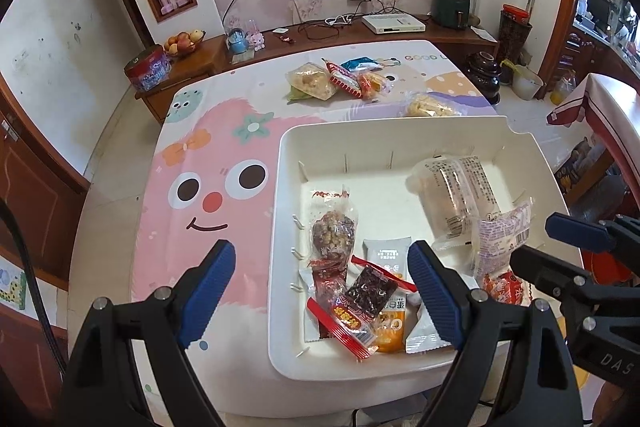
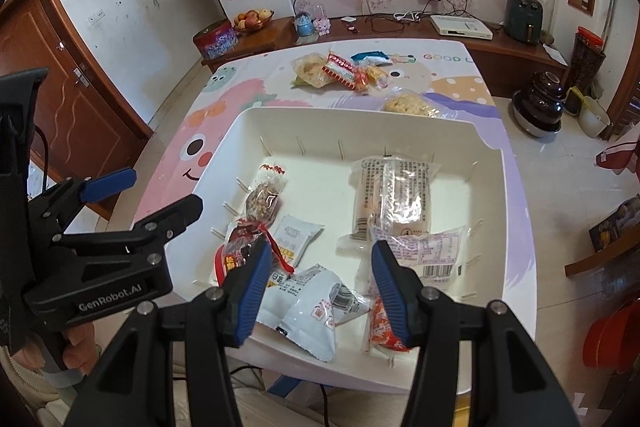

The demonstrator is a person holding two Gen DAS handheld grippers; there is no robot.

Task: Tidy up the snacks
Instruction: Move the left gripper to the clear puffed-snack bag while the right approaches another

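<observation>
A white bin (image 1: 280,227) sits on the cartoon tablecloth (image 1: 192,155) and holds several snack packets. Among them are a clear-wrapped cake (image 1: 448,195), a nut bar (image 1: 334,231) and a red packet (image 1: 348,323). My left gripper (image 1: 322,287) hangs open over the bin's near left corner, gripping nothing. My right gripper (image 2: 320,291) is open above the bin's front, over a white packet (image 2: 316,303) that lies inside it. An orange packet (image 2: 384,327) lies by its right finger. More snacks (image 1: 340,79) sit loose at the table's far side, and a rice cake pack (image 1: 428,105) lies just behind the bin.
A wooden sideboard (image 1: 320,39) behind the table carries a fruit bowl (image 1: 184,43), a red tin (image 1: 148,69) and a white box (image 1: 394,23). Dark jars (image 1: 484,73) stand on the floor at the right. A person's hand (image 2: 76,347) grips the left tool.
</observation>
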